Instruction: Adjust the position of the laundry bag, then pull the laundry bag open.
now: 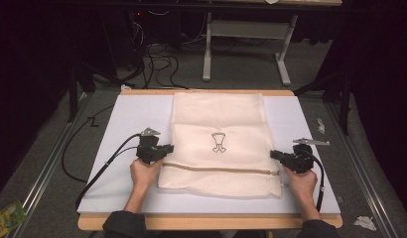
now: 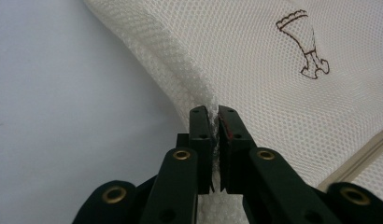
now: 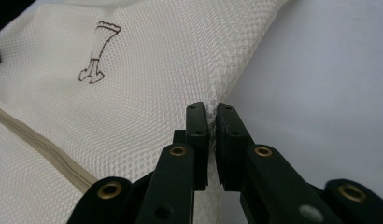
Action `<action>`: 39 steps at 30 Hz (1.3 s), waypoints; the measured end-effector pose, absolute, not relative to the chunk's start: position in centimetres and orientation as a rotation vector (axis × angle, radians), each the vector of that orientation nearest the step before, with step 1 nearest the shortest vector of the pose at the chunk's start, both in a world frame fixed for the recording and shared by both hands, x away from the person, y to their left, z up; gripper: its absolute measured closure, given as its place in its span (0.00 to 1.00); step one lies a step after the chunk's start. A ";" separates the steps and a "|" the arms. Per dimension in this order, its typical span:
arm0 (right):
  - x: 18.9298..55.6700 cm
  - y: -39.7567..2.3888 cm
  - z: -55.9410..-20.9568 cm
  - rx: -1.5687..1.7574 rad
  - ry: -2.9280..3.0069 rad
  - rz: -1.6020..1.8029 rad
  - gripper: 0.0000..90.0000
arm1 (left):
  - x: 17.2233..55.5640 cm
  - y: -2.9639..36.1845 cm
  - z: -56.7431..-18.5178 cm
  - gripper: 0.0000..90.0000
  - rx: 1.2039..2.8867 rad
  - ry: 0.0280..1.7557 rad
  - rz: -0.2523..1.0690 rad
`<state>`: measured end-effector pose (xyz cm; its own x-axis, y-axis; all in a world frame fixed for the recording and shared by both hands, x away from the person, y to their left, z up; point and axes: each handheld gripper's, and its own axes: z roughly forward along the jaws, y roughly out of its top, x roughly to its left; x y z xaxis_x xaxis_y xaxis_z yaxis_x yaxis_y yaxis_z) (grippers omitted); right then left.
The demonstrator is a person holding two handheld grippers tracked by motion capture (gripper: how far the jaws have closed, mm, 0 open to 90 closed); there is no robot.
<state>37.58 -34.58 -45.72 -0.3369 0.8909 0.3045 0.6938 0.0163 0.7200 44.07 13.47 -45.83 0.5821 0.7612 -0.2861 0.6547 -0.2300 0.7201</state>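
A cream mesh laundry bag (image 1: 219,144) lies flat on the white board (image 1: 122,119), with a small brown emblem (image 1: 219,142) in its middle and a zipper (image 1: 216,169) across its near part. My left gripper (image 1: 168,148) is shut on the bag's left edge (image 2: 199,88); mesh shows pinched between its jaws (image 2: 214,116). At the opposite side my right gripper (image 1: 274,154) is shut on the bag's right edge (image 3: 227,70), the mesh caught between its jaws (image 3: 212,112). A hand holds each gripper from below.
The board rests on a wooden table (image 1: 211,221). Black cables (image 1: 100,171) trail from the left gripper over the board's left part, and another cable (image 1: 320,183) loops by the right hand. Beyond the table are a grey frame (image 1: 246,44) and floor cables (image 1: 157,64).
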 end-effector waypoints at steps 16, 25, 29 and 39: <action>37.2 -34.1 -46.0 1.616 2.078 1.107 0.95 | 43.6 13.3 -46.0 0.93 1.978 1.129 0.205; 37.1 -34.4 -46.2 1.622 2.069 1.117 0.91 | 43.4 13.1 -46.3 0.92 1.995 1.122 0.223; 37.2 -34.5 -46.2 1.638 2.071 1.116 0.90 | 43.3 13.0 -46.5 0.92 2.003 1.121 0.233; 37.0 -34.2 -46.2 1.626 2.067 1.110 0.87 | 43.0 13.0 -46.7 0.86 2.031 1.083 0.287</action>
